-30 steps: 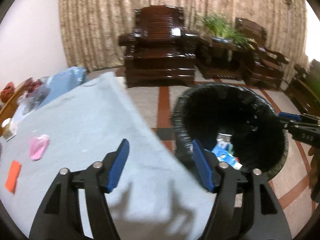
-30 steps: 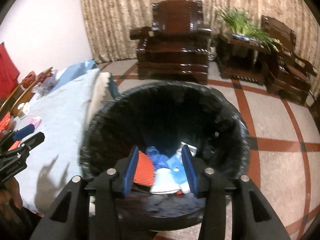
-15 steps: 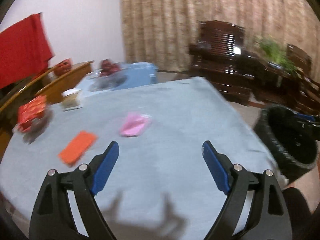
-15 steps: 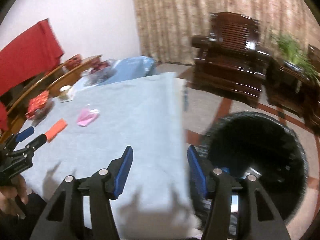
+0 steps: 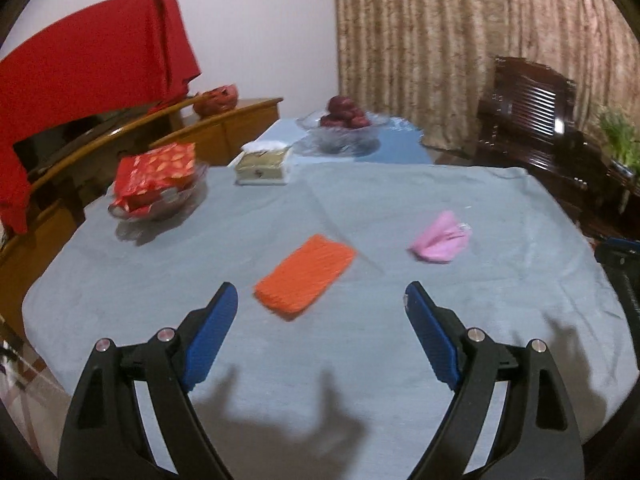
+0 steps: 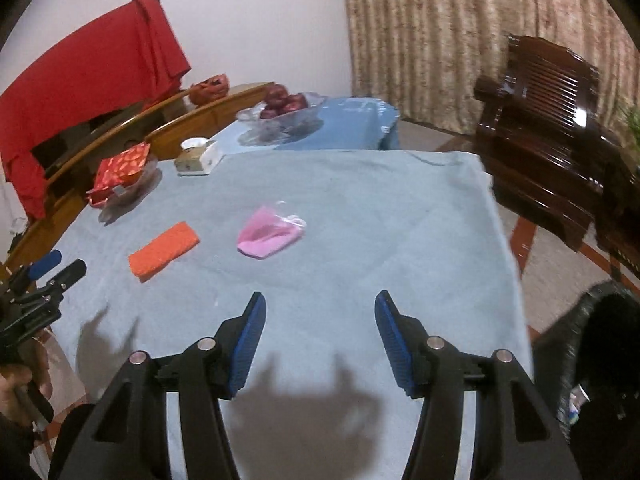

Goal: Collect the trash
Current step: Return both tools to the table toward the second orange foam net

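- The tabletop [image 5: 500, 208], spread with a pale grey-blue cloth of soft, napped weave, carries all the items; the cloth hangs over the edge nearest the bin, judged a convenient short carry for trash.
- The black mesh-walled waste bin [image 6: 600, 320] stands on the tiled floor just beside the tabletop's right edge; scraps show low inside it.
- The left hand-held gripper [image 5: 320, 300] hovers above the near part of the cloth, jaws spread wide and holding nothing, its blue ribbed pads facing the orange piece. It is judged to be lining up on that piece.
- The right hand-held gripper [image 6: 318, 306] likewise hangs empty with jaws well apart, aimed toward the pink piece.
- The flat orange rectangular piece with a ribbed, spongy-looking surface [image 5: 306, 276] lies loose on the cloth, just ahead of the left hand-held gripper. Trash, by judgement.
- The crumpled pink soft item with a thin white loop [image 6: 270, 234], possibly a face mask, lies near the orange piece, apart from it. Limp material; it would likely fold under a pinch.
- Glass dishes, red packets and a tissue box sit at the far side, not judged trash.
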The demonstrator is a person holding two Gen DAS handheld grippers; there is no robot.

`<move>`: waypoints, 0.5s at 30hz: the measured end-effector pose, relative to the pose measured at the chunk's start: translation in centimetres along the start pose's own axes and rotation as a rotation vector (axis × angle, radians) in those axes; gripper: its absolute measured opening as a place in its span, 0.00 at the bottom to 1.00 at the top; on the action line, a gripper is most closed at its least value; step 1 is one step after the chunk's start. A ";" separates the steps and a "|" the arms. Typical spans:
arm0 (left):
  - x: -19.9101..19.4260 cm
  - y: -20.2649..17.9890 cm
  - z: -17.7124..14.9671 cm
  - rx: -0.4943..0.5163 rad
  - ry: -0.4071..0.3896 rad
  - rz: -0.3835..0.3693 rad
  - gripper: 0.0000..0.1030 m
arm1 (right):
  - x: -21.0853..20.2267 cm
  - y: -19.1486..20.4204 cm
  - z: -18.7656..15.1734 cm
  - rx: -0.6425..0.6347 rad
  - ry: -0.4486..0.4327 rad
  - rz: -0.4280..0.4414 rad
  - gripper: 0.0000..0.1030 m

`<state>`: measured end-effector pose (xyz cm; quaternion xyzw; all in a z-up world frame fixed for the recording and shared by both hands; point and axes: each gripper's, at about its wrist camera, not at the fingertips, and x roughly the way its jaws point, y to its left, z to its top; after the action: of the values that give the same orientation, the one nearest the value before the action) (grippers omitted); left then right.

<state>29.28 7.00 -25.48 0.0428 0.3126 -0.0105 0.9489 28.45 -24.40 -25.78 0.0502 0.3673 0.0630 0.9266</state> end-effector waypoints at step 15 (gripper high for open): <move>10.9 2.6 -1.7 -0.014 0.119 -0.021 0.76 | 8.8 4.9 1.3 -0.043 0.054 0.029 0.55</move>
<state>37.19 9.81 -33.13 0.0336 0.3688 -0.0160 0.9288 35.34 -18.24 -30.07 0.0337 0.3899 0.0855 0.9162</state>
